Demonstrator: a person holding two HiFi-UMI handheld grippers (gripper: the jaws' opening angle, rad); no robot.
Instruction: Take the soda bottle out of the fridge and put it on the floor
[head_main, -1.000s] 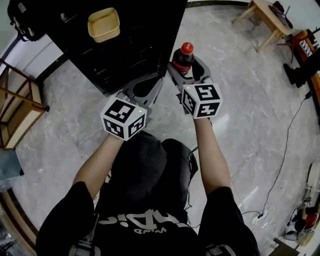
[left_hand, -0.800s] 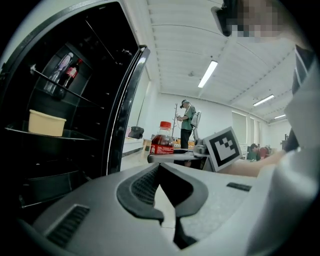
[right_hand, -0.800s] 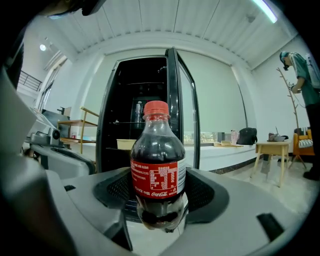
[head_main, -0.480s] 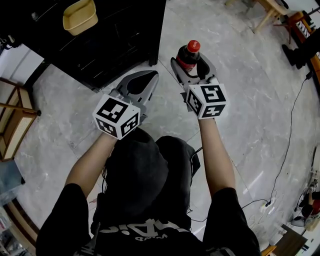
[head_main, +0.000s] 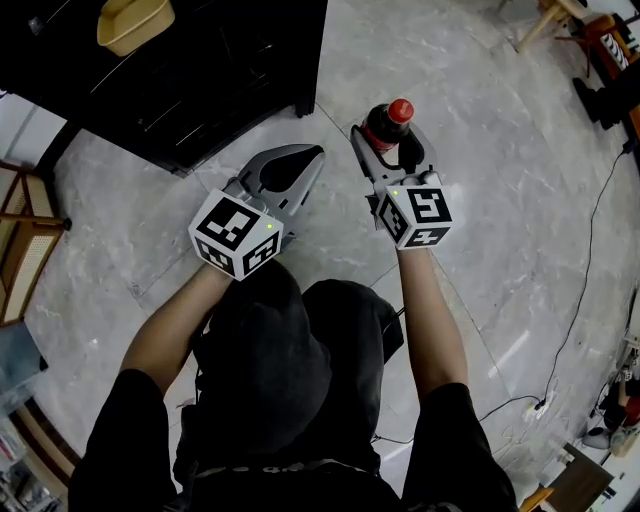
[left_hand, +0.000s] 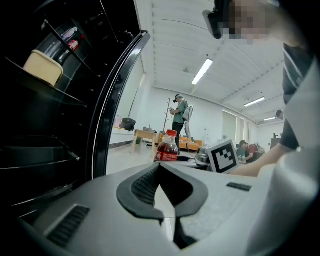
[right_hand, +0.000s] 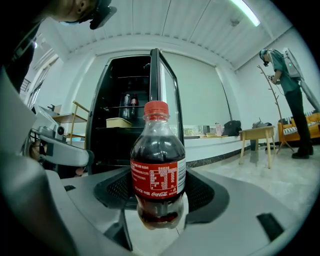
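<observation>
My right gripper (head_main: 388, 140) is shut on a soda bottle (head_main: 392, 115) with dark cola, a red cap and a red label. It holds the bottle upright above the grey marble floor (head_main: 500, 200). In the right gripper view both pads press on the lower body of the bottle (right_hand: 158, 170). To its left my left gripper (head_main: 312, 155) is shut with nothing in it; its tips meet in the left gripper view (left_hand: 159, 165). The black fridge (head_main: 200, 70) stands at the upper left with its door (right_hand: 162, 100) open.
A yellow tub (head_main: 133, 20) sits on a fridge shelf. A wooden rack (head_main: 25, 250) stands at the left, a wooden table (right_hand: 257, 136) farther off. A cable (head_main: 590, 250) runs across the floor at the right. A person (right_hand: 292, 85) stands in the background.
Both grippers and the bottle have drawn away from the fridge, which has slid toward the upper left of the head view. The bottle is now over open floor. Both grips are unchanged.
</observation>
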